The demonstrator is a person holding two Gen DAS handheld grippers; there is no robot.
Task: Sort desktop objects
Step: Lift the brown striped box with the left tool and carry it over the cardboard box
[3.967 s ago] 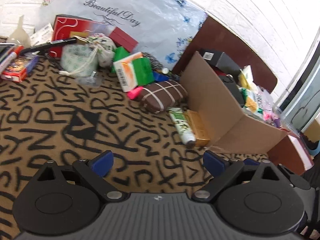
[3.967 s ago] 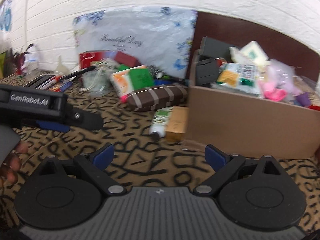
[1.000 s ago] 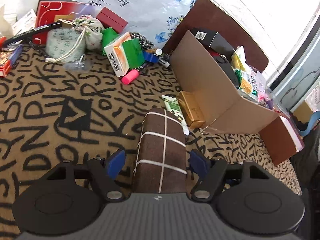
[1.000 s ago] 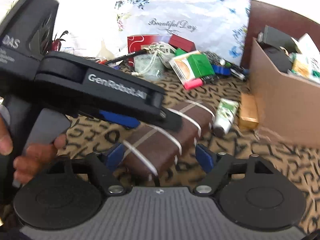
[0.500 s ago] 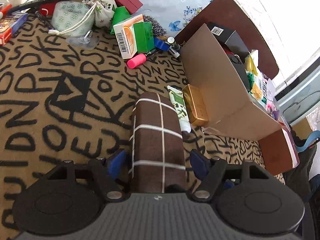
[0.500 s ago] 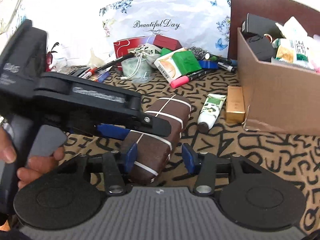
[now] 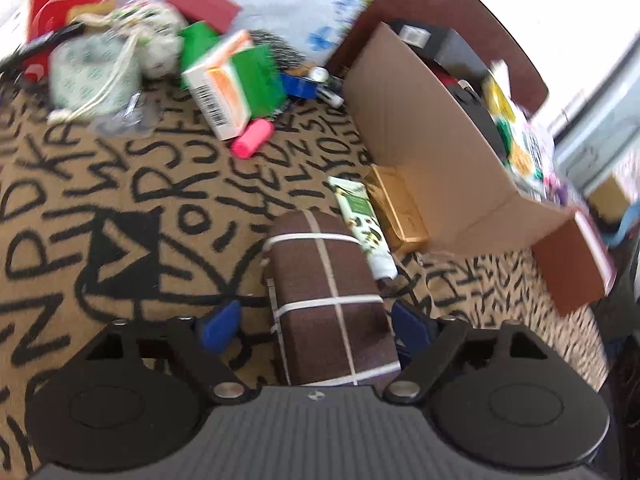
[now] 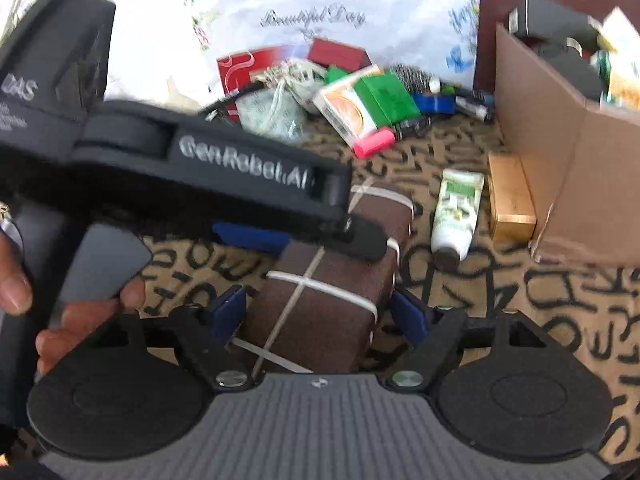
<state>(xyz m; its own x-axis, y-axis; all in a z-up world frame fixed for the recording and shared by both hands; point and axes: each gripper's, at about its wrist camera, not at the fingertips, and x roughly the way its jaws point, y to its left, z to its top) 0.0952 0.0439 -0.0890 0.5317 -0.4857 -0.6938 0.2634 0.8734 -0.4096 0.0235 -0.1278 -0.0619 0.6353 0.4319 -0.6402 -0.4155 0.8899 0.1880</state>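
Step in hand: passing the brown checked pouch [image 7: 328,300] between my two grippers, mid-tabletop. My left gripper [image 7: 316,326] stands released, pads clear of the pouch. My right gripper [image 8: 316,316] also straddles it, apparently not clamped. Next, I judge: clench right, carry toward the cardboard box [image 8: 560,168] at the tabletop's right edge.

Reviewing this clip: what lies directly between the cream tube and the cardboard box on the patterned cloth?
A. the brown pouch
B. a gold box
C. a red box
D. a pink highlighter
B: the gold box lies alongside the cream tube, against the cardboard box.
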